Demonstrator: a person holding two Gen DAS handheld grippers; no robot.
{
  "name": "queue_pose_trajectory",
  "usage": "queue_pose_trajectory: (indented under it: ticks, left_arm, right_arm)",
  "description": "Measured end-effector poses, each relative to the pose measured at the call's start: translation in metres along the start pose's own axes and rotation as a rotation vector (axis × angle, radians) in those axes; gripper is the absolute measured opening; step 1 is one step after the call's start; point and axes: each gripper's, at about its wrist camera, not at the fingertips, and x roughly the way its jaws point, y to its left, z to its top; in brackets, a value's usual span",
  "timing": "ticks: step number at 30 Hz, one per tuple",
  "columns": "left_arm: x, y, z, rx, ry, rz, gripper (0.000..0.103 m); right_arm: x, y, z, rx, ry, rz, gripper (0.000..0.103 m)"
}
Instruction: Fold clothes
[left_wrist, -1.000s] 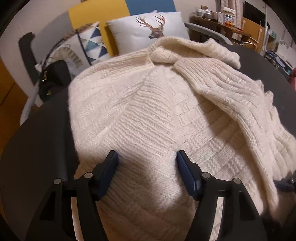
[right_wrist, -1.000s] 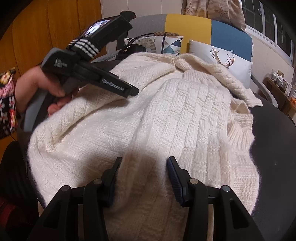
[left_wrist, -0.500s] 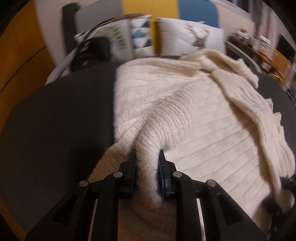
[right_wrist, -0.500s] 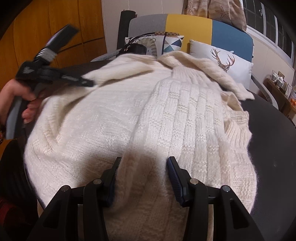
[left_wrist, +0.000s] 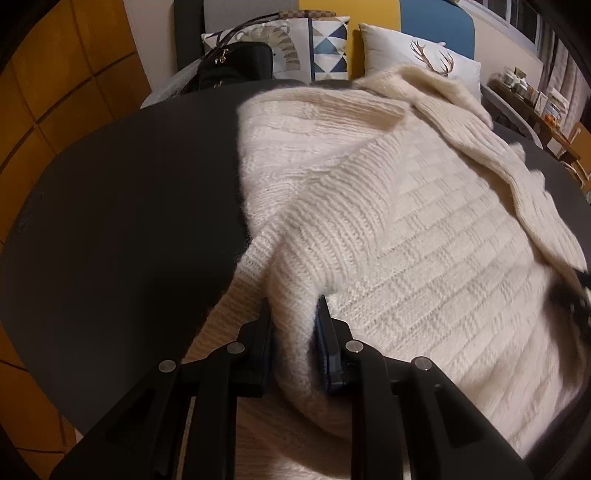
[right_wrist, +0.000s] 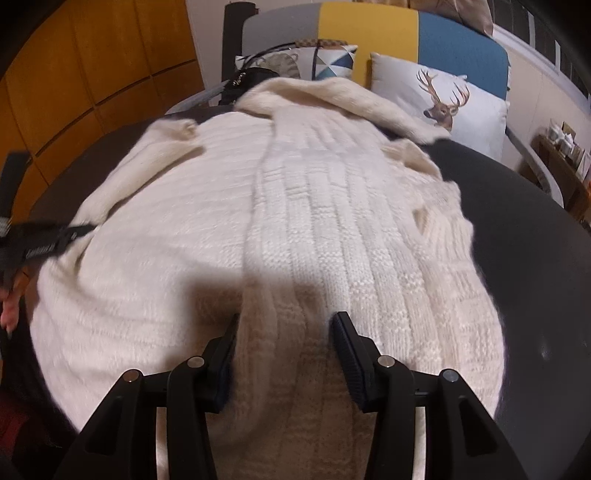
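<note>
Tongs, left (left_wrist: 293, 325): pinching a raised fold of cream knit sweater (left_wrist: 424, 258), jaws having just closed on it. Right tongs (right_wrist: 284, 343): spread, a ridge of the knit between them; pad contact unclear. Sweater lies spread on dark round table (left_wrist: 129, 203). Beyond: black bag (left_wrist: 236, 66), deer pillow (right_wrist: 461, 110).

Cream all over on the sweater (left_wrist: 424, 236), knitted in a basket-weave check on the body and plain ribbing along the gathered fold. Under it, the table (left_wrist: 129, 221) is flat black. Black too are the left gripper (left_wrist: 293, 332) and right gripper (right_wrist: 284, 343), with dark blue pads. Behind, a white pillow (right_wrist: 454, 107) carries a brown deer head, beside a blue-and-white triangle-patterned cushion (left_wrist: 330, 48).
</note>
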Motion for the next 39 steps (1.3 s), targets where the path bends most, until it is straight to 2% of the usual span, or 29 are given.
queue_pose_trajectory:
  ticks: [7, 11, 15, 23, 31, 33, 35, 37, 39]
  left_arm:
    - [-0.025, -0.018, -0.024, 0.032, 0.036, -0.045, 0.020]
    - [-0.041, -0.042, -0.039, 0.068, 0.040, -0.065, 0.021]
    - [-0.055, -0.067, -0.050, 0.102, 0.046, -0.091, 0.021]
    - [-0.073, -0.114, -0.056, 0.181, 0.086, -0.173, 0.021]
    - [-0.094, -0.171, -0.069, 0.257, 0.065, -0.184, 0.022]
    - [-0.097, -0.179, -0.071, 0.254, 0.041, -0.175, 0.024]
    - [-0.100, -0.179, -0.073, 0.219, 0.021, -0.179, 0.027]
    - [-0.100, -0.172, -0.072, 0.175, 0.018, -0.218, 0.029]
    - [-0.101, -0.163, -0.071, 0.156, 0.017, -0.238, 0.030]
  right_arm:
    - [0.012, -0.028, 0.020, -0.039, 0.030, -0.038, 0.047]
    - [0.025, -0.047, 0.038, -0.067, 0.045, -0.057, 0.047]
    - [0.036, -0.058, 0.052, -0.131, 0.060, -0.024, 0.048]
    - [0.065, -0.062, 0.088, -0.195, 0.095, -0.055, 0.049]
    - [0.082, -0.065, 0.108, -0.208, 0.087, -0.083, 0.054]
    - [0.081, -0.066, 0.107, -0.219, 0.084, -0.073, 0.054]
    - [0.076, -0.067, 0.108, -0.244, 0.123, -0.085, 0.054]
    - [0.065, -0.064, 0.107, -0.274, 0.161, -0.139, 0.054]
    - [0.047, -0.064, 0.107, -0.303, 0.149, -0.195, 0.054]
